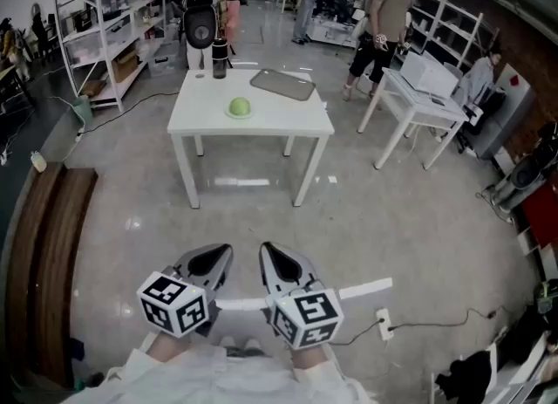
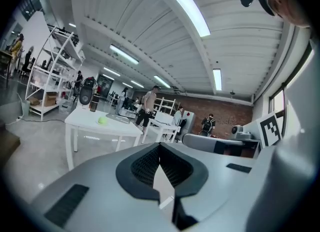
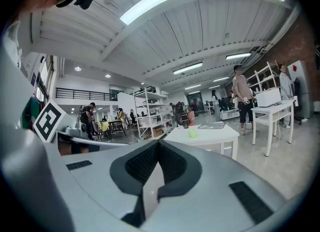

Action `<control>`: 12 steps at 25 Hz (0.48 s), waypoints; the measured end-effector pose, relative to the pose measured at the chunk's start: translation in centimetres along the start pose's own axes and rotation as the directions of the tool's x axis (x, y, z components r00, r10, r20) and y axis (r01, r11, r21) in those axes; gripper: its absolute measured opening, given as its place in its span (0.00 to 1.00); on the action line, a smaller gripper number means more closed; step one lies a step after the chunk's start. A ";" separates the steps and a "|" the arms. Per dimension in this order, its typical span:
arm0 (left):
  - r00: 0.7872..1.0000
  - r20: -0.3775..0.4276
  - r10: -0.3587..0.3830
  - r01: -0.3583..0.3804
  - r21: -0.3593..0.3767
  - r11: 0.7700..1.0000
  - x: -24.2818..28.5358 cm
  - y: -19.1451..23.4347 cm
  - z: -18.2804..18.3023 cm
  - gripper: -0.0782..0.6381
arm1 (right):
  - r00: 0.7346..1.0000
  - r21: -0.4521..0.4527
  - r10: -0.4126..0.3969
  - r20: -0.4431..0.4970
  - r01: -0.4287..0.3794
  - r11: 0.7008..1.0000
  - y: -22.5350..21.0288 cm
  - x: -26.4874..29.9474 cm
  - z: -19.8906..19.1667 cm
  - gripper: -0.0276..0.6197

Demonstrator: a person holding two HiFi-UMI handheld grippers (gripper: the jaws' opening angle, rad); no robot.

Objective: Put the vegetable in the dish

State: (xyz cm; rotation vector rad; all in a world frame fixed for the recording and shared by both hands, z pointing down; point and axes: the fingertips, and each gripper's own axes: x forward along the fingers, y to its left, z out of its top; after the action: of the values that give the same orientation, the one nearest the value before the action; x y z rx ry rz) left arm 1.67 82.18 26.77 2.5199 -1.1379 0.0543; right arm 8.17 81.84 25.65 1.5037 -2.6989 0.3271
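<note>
The left gripper [image 1: 221, 256] is held low and close to the body, its jaws met at the tips with nothing between them; the left gripper view shows only a hollow behind the closed tips. Well apart from both grippers, the round green vegetable [image 1: 239, 107] is seen on the white table [image 1: 270, 119], near its middle; a black bottle [image 1: 219, 58] is stood behind it. The right gripper [image 1: 267, 254] is held just beside the left, likewise closed and empty. Rightmost, the flat grey dish [image 1: 282, 84] is laid near the table's far edge, apart from the vegetable. The step in hand is judged to be the approach; the table should be neared squarely; one pair of jaws should be opened wide before the vegetable is reached; the bottle should be kept clear of; a round thing is likely to roll if nudged, so it is best taken across its middle.
</note>
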 end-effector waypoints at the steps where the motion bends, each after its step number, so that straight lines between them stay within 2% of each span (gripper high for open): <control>1: 1.000 0.000 -0.001 0.001 0.003 1.000 0.2 -0.1 0.0 0.12 | 1.000 -0.003 -0.001 -0.001 0.001 1.000 -0.1 0.0 0.0 0.06; 4: 1.000 0.005 -0.010 0.010 0.012 1.000 0.7 -0.7 0.4 0.12 | 1.000 0.007 -0.002 0.015 0.002 1.000 -0.6 -0.1 0.4 0.06; 8: 1.000 0.024 -0.021 0.020 0.034 0.999 1.6 -1.1 1.0 0.12 | 0.996 0.029 0.053 0.073 -0.055 0.998 -1.0 -0.2 1.1 0.06; 12: 0.999 0.032 -0.008 0.007 0.040 0.999 2.6 -0.9 0.6 0.12 | 0.995 0.035 0.067 0.074 -0.070 0.997 -2.0 -0.1 0.9 0.06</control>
State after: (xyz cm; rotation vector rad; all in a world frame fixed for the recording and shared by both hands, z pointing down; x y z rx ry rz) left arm 4.05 80.62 26.37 2.5683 -1.1510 0.0354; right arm 9.99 80.67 25.09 1.4627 -2.8219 0.3341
